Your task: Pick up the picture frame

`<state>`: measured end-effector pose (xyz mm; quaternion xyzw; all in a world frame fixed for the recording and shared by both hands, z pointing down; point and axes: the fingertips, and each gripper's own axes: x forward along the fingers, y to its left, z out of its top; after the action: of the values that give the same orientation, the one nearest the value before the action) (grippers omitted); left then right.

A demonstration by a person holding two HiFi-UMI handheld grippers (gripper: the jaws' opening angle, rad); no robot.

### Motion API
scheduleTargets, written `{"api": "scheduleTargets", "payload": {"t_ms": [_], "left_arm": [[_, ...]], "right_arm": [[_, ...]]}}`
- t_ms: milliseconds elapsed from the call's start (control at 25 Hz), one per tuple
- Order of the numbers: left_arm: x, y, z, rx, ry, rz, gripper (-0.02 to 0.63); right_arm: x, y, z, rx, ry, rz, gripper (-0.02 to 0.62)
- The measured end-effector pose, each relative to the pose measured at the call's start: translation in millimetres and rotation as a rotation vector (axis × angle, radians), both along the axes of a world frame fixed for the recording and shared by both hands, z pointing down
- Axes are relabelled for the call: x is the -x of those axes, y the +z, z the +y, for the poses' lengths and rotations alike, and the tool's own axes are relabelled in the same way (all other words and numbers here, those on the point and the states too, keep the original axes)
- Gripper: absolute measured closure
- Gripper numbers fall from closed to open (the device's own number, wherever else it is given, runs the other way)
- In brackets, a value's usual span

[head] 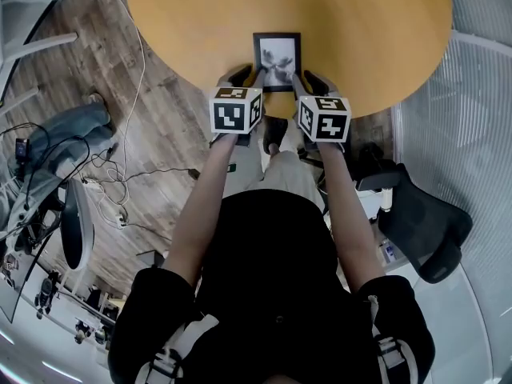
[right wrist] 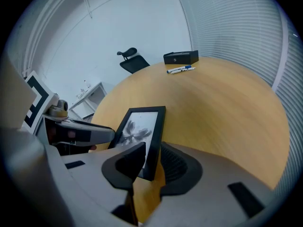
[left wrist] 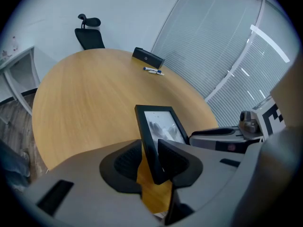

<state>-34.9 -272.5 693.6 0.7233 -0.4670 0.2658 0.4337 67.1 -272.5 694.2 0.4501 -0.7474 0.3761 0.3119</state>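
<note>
A black picture frame [head: 277, 54] holding a grey flower print sits at the near edge of the round wooden table [head: 360, 30]. My left gripper [head: 258, 77] clamps its near left corner, and my right gripper [head: 296, 80] clamps its near right corner. In the left gripper view the frame [left wrist: 161, 124] has its left edge between the jaws of the left gripper [left wrist: 150, 157], the near corner raised slightly off the wood. In the right gripper view the frame [right wrist: 139, 126] has its right edge inside the jaws of the right gripper [right wrist: 151, 162].
A black box [left wrist: 148, 58] and pens [left wrist: 153, 70] lie at the table's far side. A black office chair [head: 420, 226] stands close on my right, another chair [left wrist: 90, 34] stands beyond the table. Cables [head: 120, 174] trail over the wooden floor to my left.
</note>
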Motion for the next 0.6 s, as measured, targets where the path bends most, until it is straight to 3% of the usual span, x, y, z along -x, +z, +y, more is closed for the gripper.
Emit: {"api": "scheduleTargets", "payload": {"t_ms": [600], "left_arm": [[11, 18, -15, 0.033, 0.000, -0.014, 0.503]], "right_arm": [[22, 16, -20, 0.032, -0.012, 0.045, 0.491]]}}
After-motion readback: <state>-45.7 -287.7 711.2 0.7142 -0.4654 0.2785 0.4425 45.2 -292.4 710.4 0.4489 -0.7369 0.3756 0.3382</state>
